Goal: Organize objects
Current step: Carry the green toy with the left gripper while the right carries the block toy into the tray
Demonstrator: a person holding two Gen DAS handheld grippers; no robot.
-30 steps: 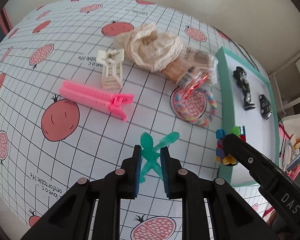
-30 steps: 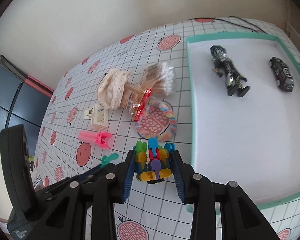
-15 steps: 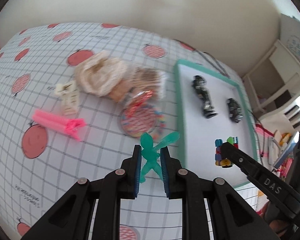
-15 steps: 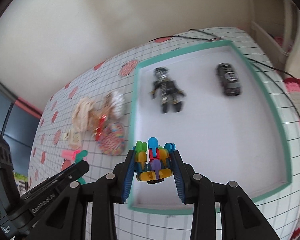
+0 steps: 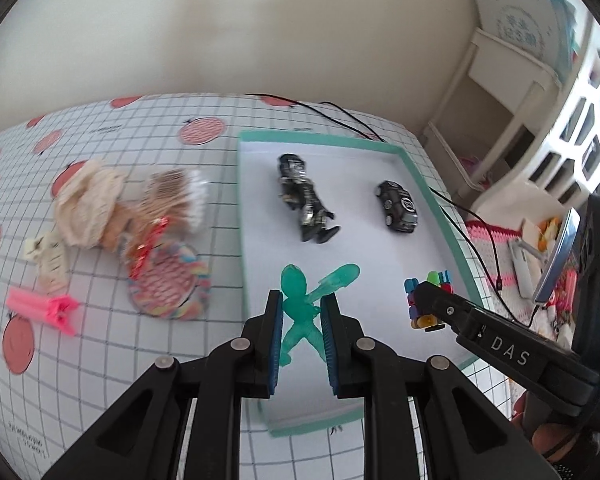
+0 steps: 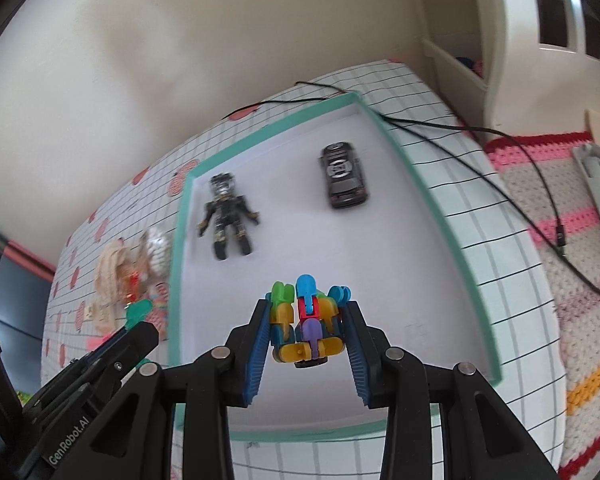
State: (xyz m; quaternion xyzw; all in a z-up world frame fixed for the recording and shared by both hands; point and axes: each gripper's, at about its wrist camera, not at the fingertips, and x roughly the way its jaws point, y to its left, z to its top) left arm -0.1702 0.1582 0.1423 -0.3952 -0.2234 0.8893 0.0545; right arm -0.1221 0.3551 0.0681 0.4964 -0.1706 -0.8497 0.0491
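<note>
The left claw (image 5: 300, 322) is clamped on a translucent green figure (image 5: 306, 304), low in the frame's centre, over the near edge of the teal-rimmed tray (image 5: 412, 164). The right claw (image 6: 306, 330) grips a multicoloured block toy (image 6: 304, 322) above the tray's white floor. Higher in the tray lie a black robot figure (image 6: 226, 214) and, well apart, a black toy car (image 6: 342, 174). Left of the tray, on the table (image 5: 148, 136), sit a pink clip (image 5: 44, 308) and a rainbow ring (image 5: 168, 284).

Left claw (image 5: 301, 322) and right claw (image 6: 306, 330), both clamped.
</note>
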